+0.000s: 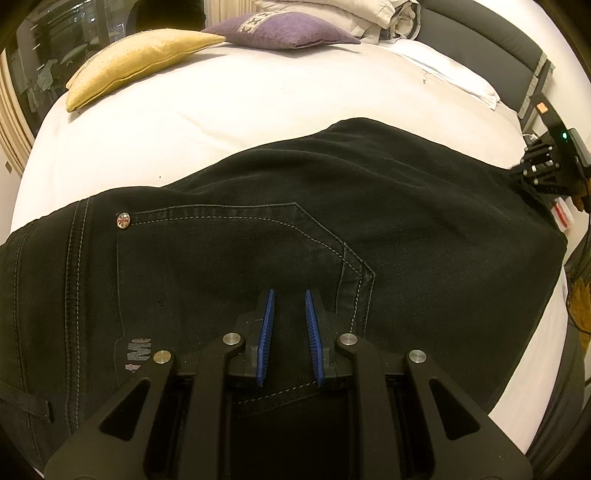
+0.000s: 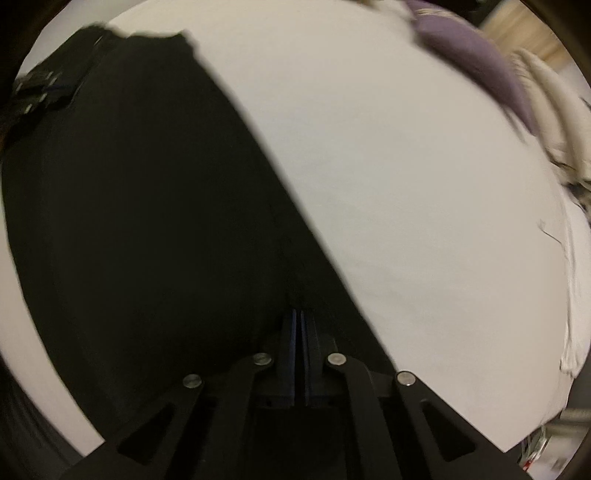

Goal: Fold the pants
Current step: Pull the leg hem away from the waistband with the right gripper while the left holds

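Observation:
Black denim pants [image 1: 258, 251] lie across a white bed, a back pocket with pale stitching and a metal rivet [image 1: 123, 220] facing up. My left gripper [image 1: 289, 295] hovers just over the pocket area, its blue pads slightly apart, holding nothing. My right gripper [image 2: 298, 314] is shut, its blue pads pressed together on an edge of the pants [image 2: 147, 206]. The right wrist view is blurred. The right gripper also shows at the far right of the left wrist view [image 1: 543, 170], at the end of the pants.
A white bed sheet [image 1: 240, 122] lies beyond the pants. A yellow cushion [image 1: 136, 62], a purple cushion [image 1: 280, 29] and pale bedding [image 1: 369, 18] sit at the far side. A dark headboard [image 1: 498, 40] runs along the right. The purple cushion [image 2: 472, 62] shows in the right wrist view too.

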A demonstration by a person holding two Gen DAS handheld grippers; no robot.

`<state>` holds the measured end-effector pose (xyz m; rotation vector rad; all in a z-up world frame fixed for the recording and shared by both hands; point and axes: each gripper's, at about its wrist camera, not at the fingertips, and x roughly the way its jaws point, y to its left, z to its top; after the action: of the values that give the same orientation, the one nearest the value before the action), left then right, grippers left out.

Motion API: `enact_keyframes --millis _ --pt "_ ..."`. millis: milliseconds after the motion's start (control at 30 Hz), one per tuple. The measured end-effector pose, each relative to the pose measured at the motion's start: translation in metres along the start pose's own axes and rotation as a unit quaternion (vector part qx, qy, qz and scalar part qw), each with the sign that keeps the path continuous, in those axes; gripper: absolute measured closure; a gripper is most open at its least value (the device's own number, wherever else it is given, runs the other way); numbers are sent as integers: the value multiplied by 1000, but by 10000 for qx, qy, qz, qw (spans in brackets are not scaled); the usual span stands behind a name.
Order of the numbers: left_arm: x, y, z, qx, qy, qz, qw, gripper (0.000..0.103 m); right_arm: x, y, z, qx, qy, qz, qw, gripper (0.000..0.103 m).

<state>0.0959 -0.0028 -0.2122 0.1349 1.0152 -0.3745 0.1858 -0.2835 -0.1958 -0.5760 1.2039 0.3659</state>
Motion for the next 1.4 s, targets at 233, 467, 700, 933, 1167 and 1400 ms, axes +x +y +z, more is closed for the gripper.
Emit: enact_keyframes --millis 233,467,700,933,1167,1400 --pt "-2 -1 -3 -99 -95 63 9999 86 1 -20 -20 1290 -354 -1014 9858 102" --pt "-2 -7 -4 -92 -95 132 9998 86 -23 -29 -35 1669 -1184 -110 9788 102" --pt "-2 -9 -1 -105 -90 162 9998 86 -30 2 1 406 -1051 452 9926 97" --pt "0 -6 1 -74 -71 26 9999 86 -9 8 21 -130 -560 890 9944 68" --pt "-1 -2 0 -44 -99 10 9999 86 -9 21 25 -382 -477 1104 9920 64" --pt "-1 -3 -2 66 -97 40 9999 86 7 26 32 -517 -293 1137 9917 97"
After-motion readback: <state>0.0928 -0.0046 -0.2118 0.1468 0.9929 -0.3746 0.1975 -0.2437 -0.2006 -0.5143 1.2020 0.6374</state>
